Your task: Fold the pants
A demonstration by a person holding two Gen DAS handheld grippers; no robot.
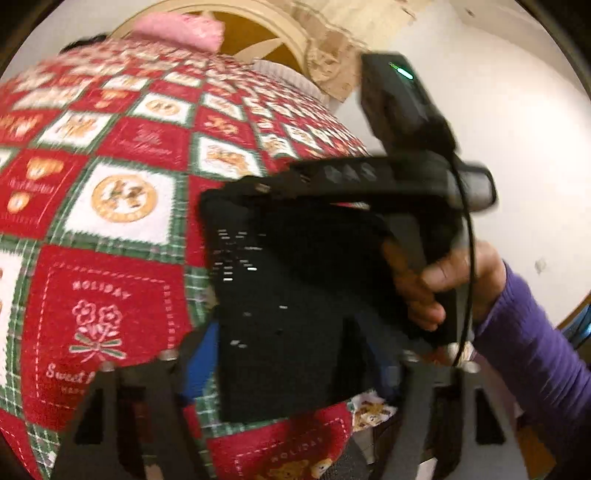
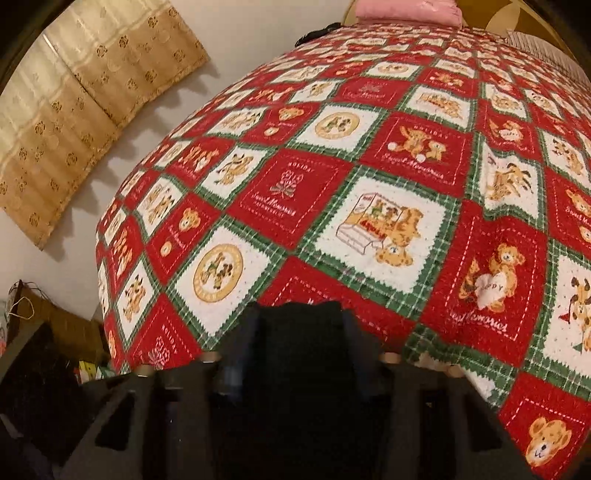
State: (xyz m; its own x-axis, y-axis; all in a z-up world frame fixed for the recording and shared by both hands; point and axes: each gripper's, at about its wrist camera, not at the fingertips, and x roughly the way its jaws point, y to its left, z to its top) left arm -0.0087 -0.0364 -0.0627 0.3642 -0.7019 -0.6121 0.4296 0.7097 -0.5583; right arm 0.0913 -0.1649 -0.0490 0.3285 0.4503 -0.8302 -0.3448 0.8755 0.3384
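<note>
Black pants [image 1: 295, 295] hang as a folded dark panel over the near edge of a bed covered by a red, green and white holiday quilt [image 1: 110, 147]. My right gripper [image 1: 258, 184], held by a hand [image 1: 443, 280] in a purple sleeve, is shut on the pants' top edge. In the right wrist view the black cloth [image 2: 295, 369] is bunched between that gripper's [image 2: 299, 325] fingers, above the quilt [image 2: 369, 184]. My left gripper [image 1: 288, 354] stands open low in its own view. The pants' lower part lies between its fingers with gaps on both sides.
A pink pillow [image 1: 181, 27] [image 2: 406, 9] lies at the head of the bed by a rounded wooden headboard [image 1: 258, 33]. A beige patterned curtain [image 2: 74, 110] hangs on the white wall. Dark clutter [image 2: 37, 350] sits on the floor beside the bed's corner.
</note>
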